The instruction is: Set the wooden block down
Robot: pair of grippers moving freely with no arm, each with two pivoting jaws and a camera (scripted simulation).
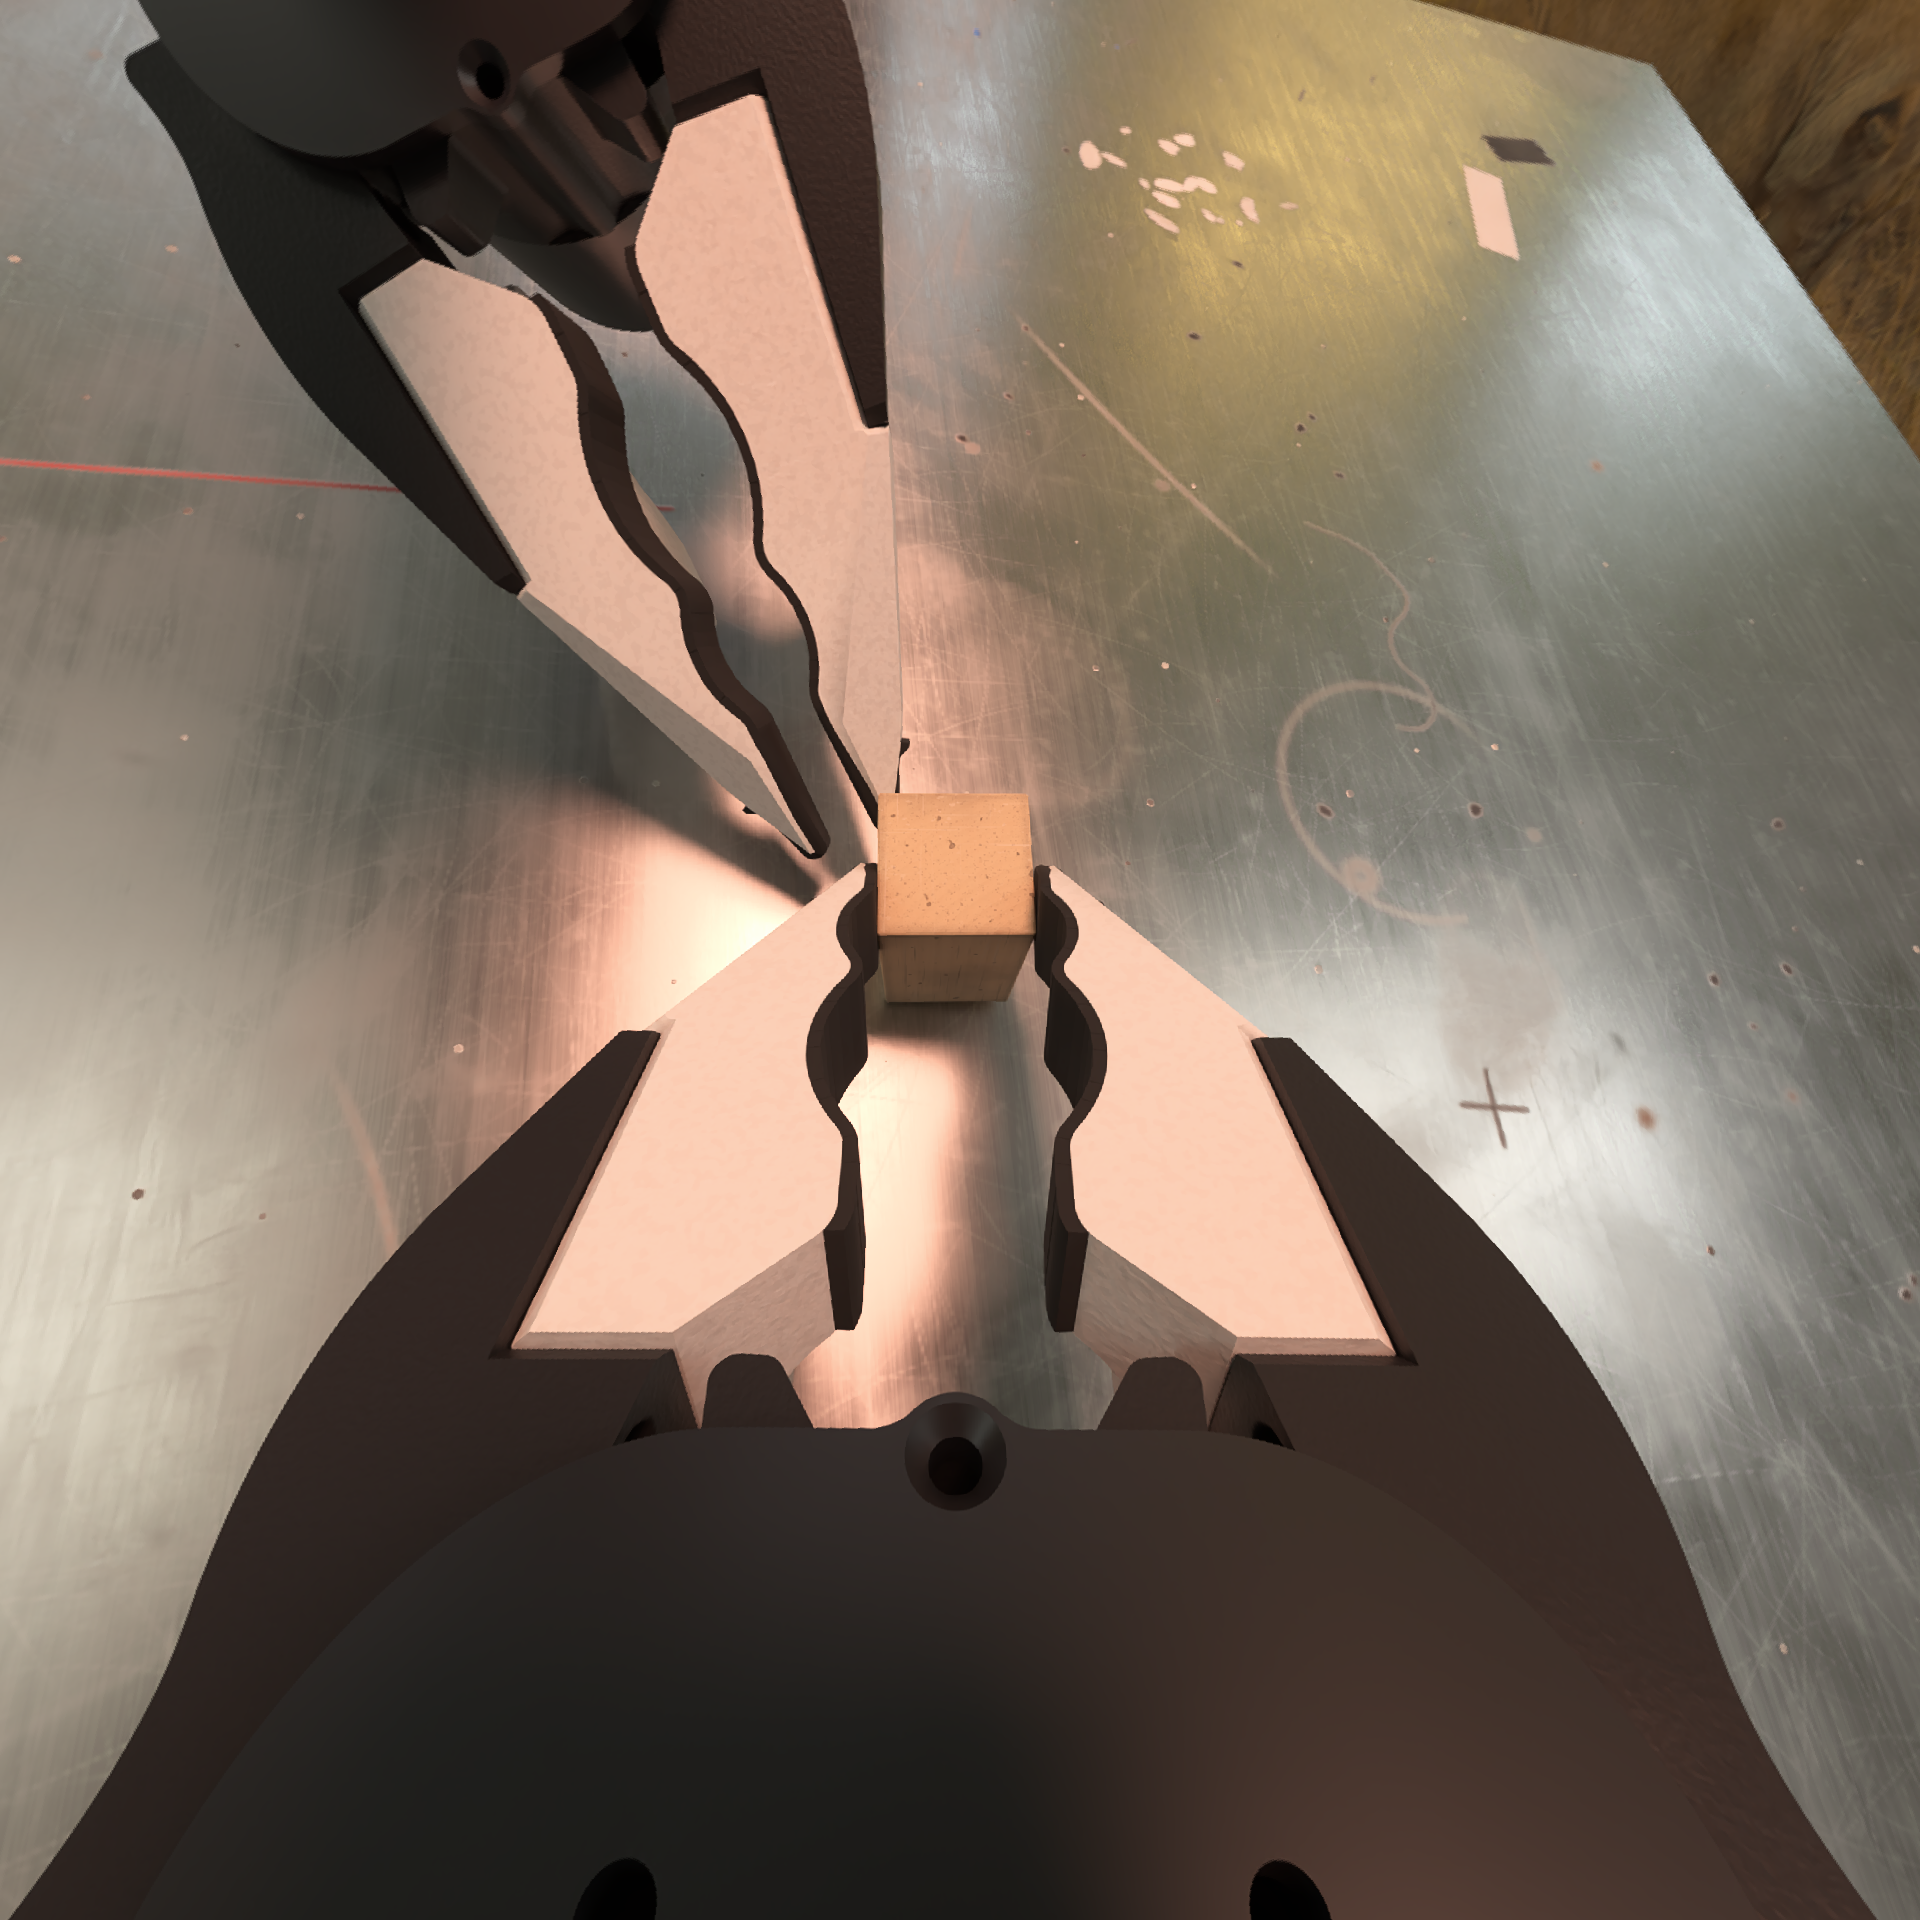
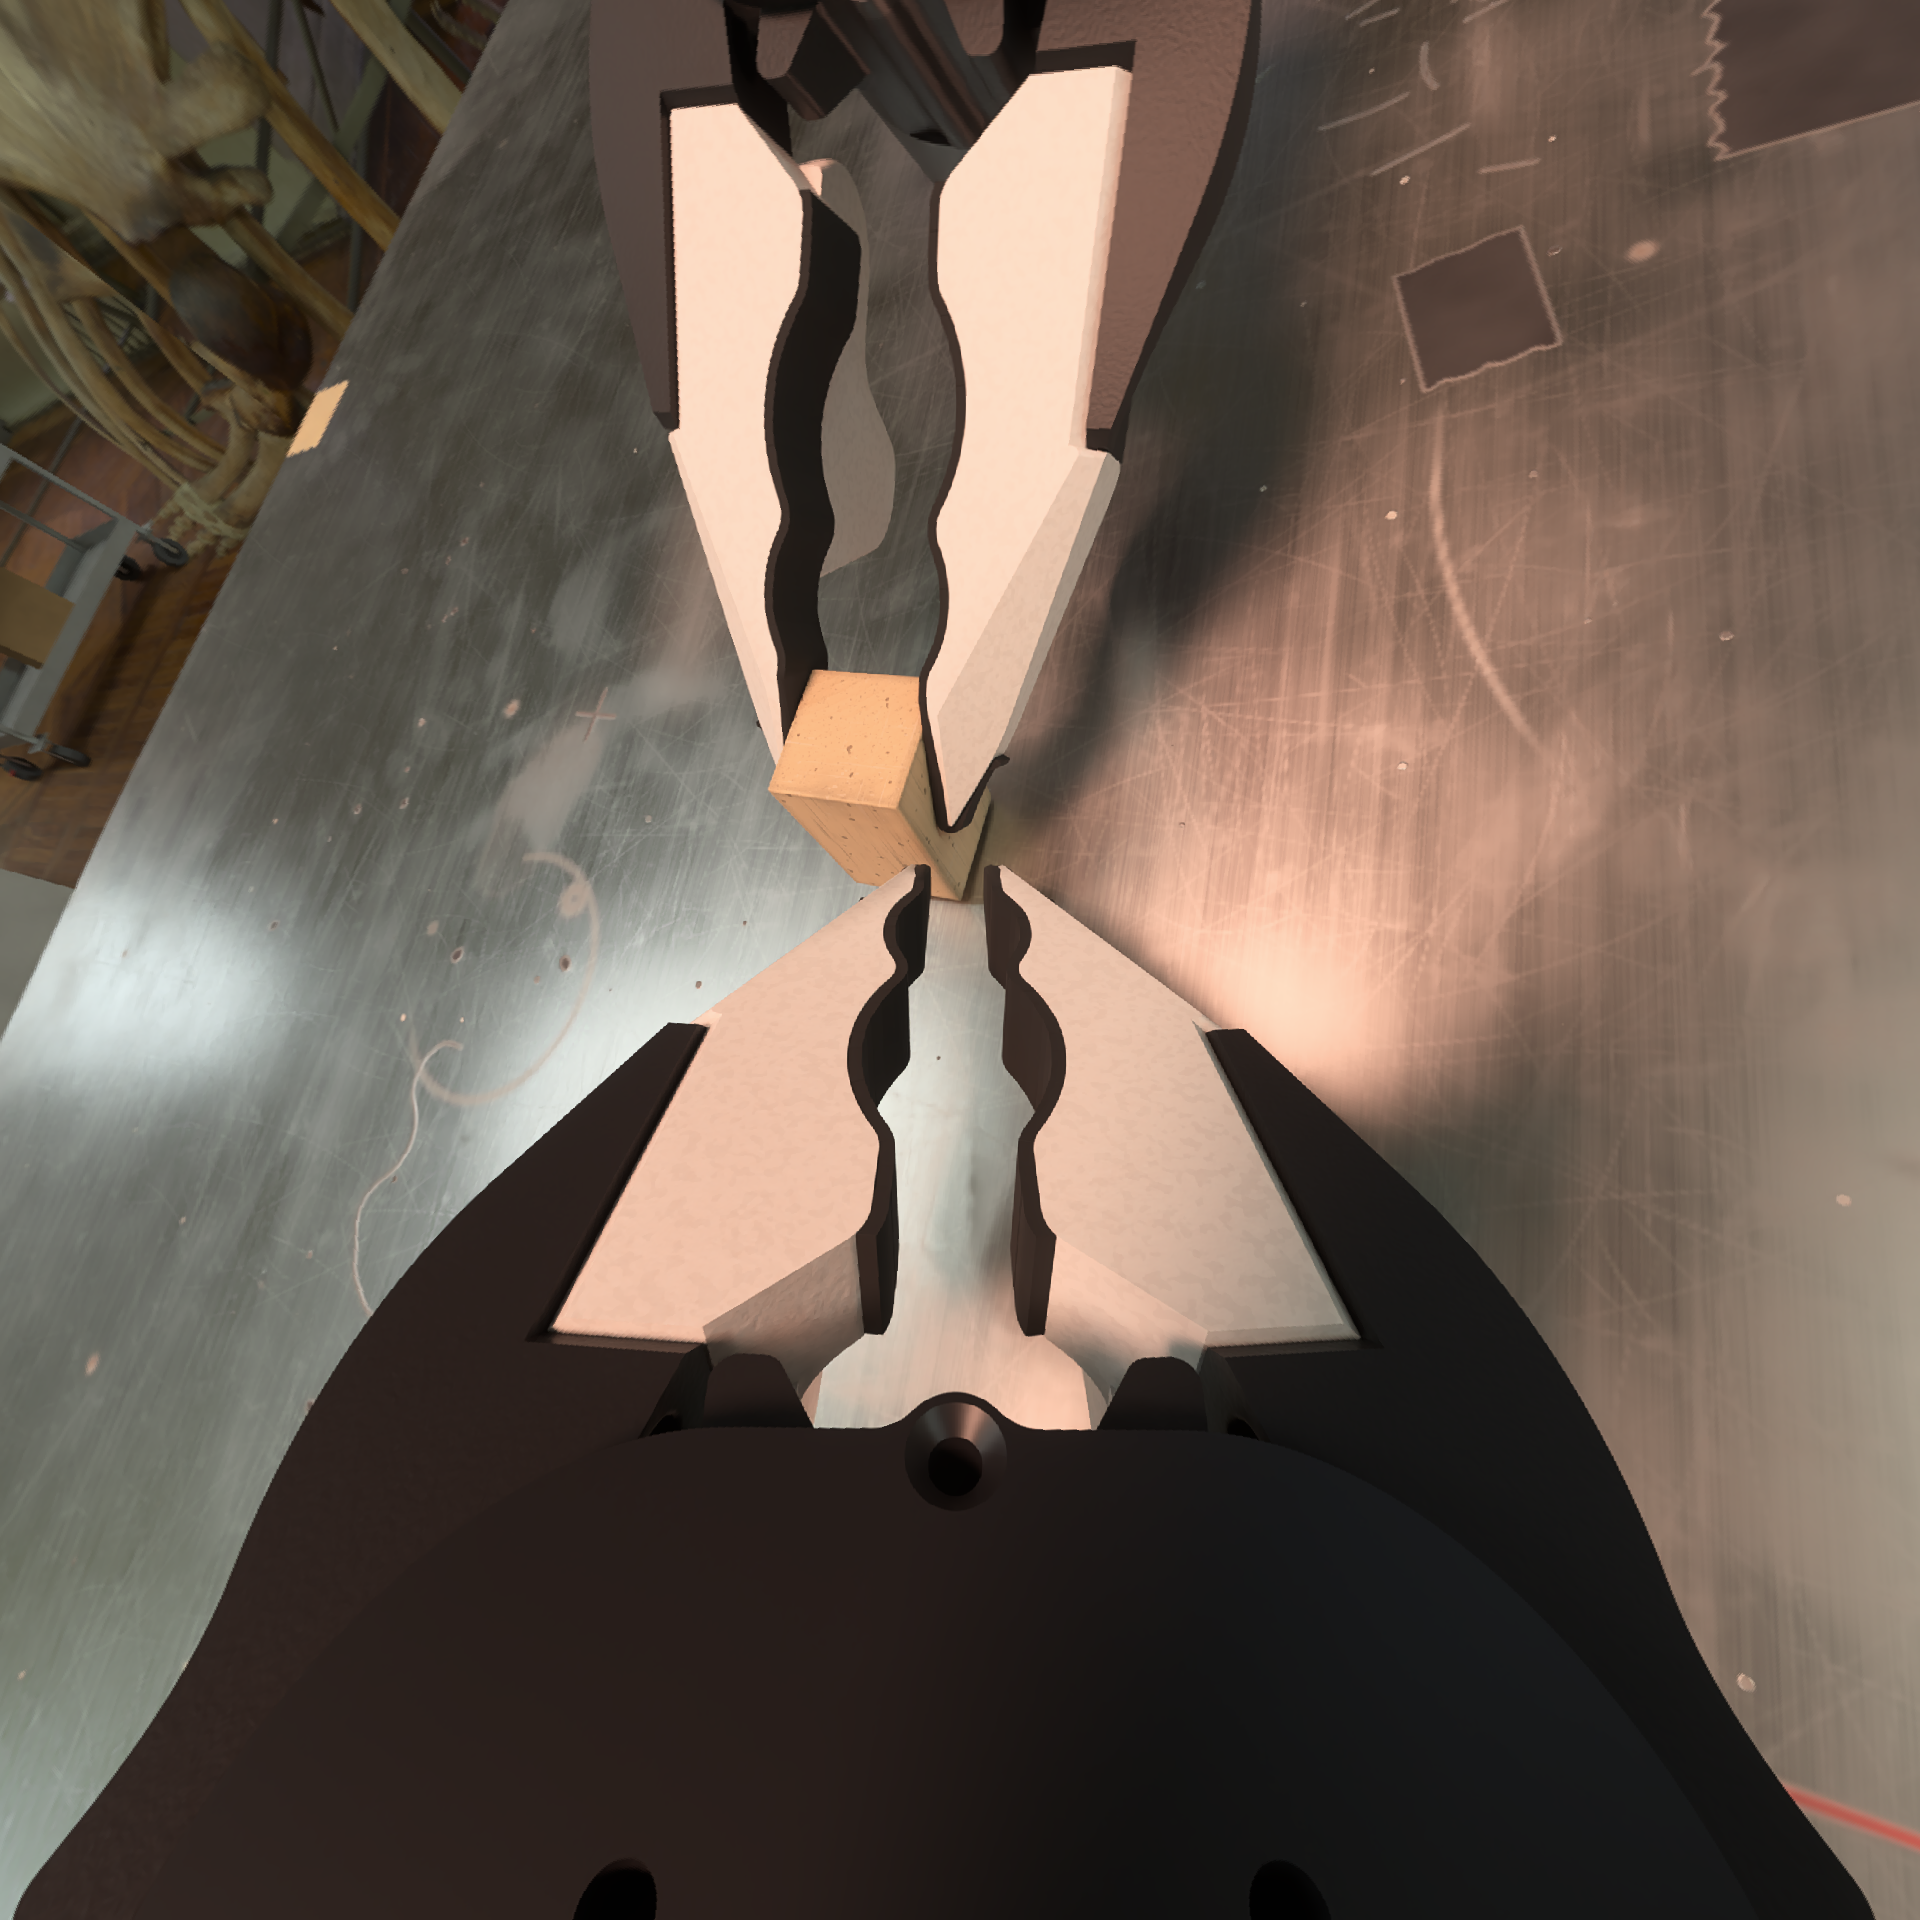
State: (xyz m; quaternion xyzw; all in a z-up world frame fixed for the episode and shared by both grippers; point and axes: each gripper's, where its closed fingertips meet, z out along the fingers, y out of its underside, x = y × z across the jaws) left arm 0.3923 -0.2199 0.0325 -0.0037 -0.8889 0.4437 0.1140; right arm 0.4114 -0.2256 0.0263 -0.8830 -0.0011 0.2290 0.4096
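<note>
The block is sitting between the tips of the left tongs, which are closing on its two sides. Whether its base is touching the surface I cannot tell, so letting go is likely what is remaining. It is a small pale speckled wooden cube, lying mid-surface, well away from every edge. The right tongs are pointing at it with a narrow gap, holding nothing.

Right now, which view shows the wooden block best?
The left wrist view: the wooden block sits unobstructed between the left hand-held gripper fingertips. The right wrist view shows it partly covered by a fingertip.
</note>
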